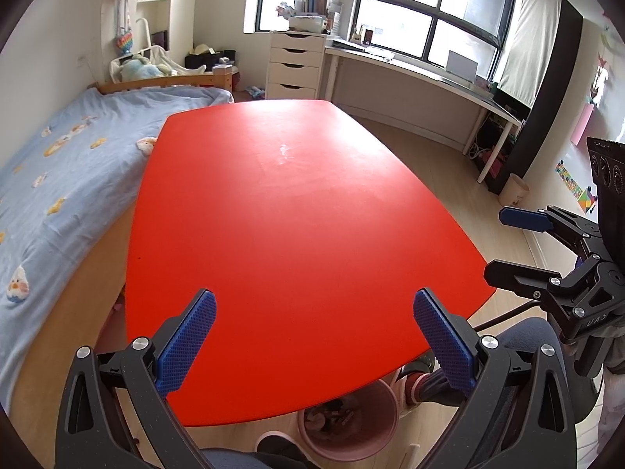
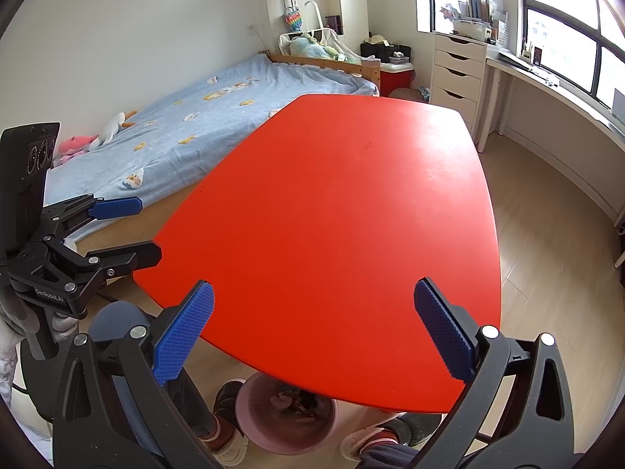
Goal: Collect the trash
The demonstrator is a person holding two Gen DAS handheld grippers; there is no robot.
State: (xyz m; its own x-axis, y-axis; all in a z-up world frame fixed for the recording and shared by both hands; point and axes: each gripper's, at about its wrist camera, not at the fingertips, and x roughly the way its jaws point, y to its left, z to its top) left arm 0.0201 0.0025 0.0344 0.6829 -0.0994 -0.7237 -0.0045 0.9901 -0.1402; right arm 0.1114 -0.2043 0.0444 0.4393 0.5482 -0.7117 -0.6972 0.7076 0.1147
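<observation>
Left gripper (image 1: pixel 314 338): fingers spread wide, holding nothing, above the table's near edge.
Right gripper (image 2: pixel 312 334): fingers likewise wide apart, holding nothing, near the same edge.
Red table (image 1: pixel 297 211): bare top, floor showing beyond its right edge.
Pink bin (image 1: pixel 351 422): under the near edge, below the fingers; partly hidden, contents hard to make out.
Bed (image 1: pixel 58 164): along the table's left edge.

Pink trash bin (image 1: pixel 351 435), upright on the floor, partly under red table edge, scraps inside
</observation>
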